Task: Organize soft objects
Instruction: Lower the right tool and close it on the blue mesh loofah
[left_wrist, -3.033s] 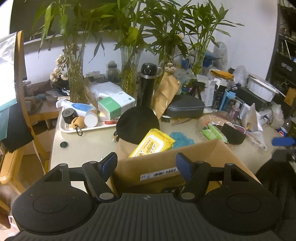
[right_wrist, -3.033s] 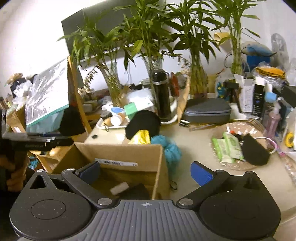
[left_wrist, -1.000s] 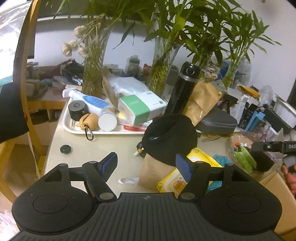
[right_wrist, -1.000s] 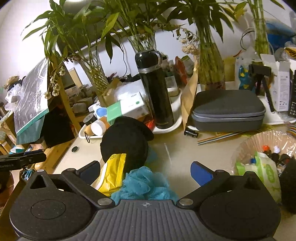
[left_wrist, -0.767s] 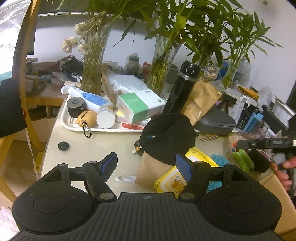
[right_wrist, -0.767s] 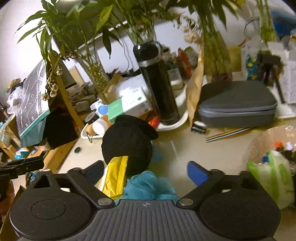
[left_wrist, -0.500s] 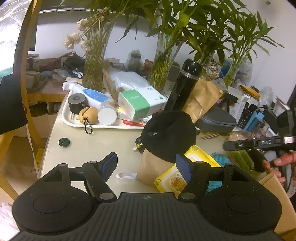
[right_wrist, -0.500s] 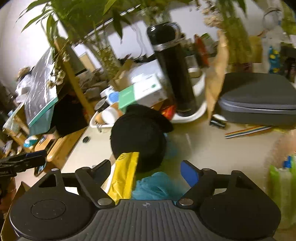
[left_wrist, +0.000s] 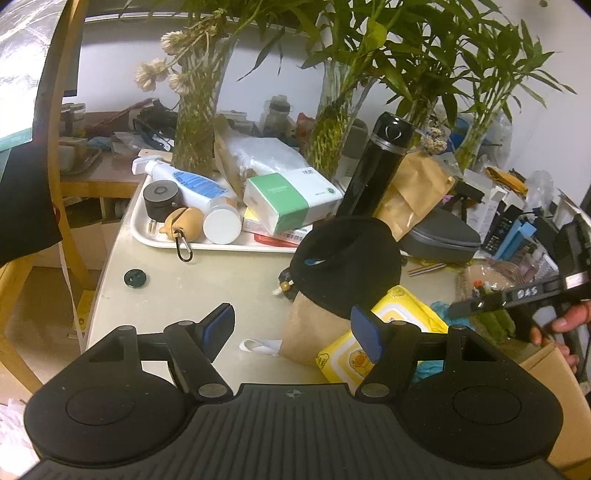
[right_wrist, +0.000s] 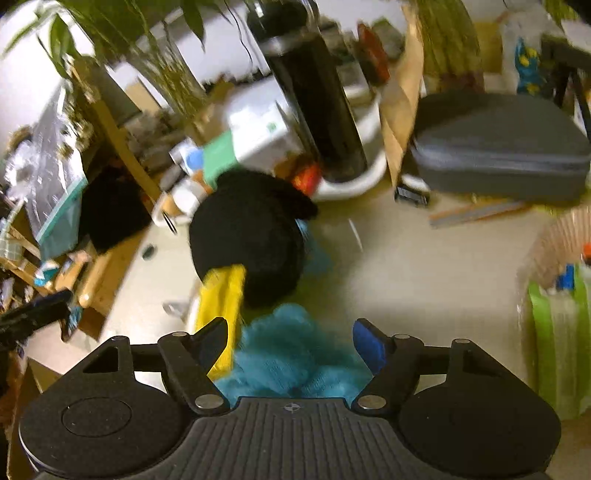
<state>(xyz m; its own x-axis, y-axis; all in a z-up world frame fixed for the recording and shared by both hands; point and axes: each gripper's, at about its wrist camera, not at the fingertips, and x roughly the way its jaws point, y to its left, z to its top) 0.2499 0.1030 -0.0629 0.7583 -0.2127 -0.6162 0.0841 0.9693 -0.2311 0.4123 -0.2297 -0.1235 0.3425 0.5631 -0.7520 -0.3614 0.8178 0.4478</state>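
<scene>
Right wrist view is motion-blurred, so small items are hard to read. Right gripper (right_wrist: 288, 341) sits over the blue mesh puff (right_wrist: 291, 350); its jaws have just been closing, the puff lies between the fingers, pads not clearly pressing it, so released. Yellow wipes pack (right_wrist: 219, 295) is just left of the puff, black hat (right_wrist: 247, 243) behind, both touching it. Left gripper (left_wrist: 291, 328) hovers released, nothing between its jaws; hat (left_wrist: 347, 258) and brown bag (left_wrist: 310, 332) are ahead, to its right. White tray (left_wrist: 144, 236) holds a green-white box (left_wrist: 288, 203), bottles and a keychain. Cardboard box (left_wrist: 554, 373) is cut off at the right edge, contents hidden. Puff mostly hidden in left view.
</scene>
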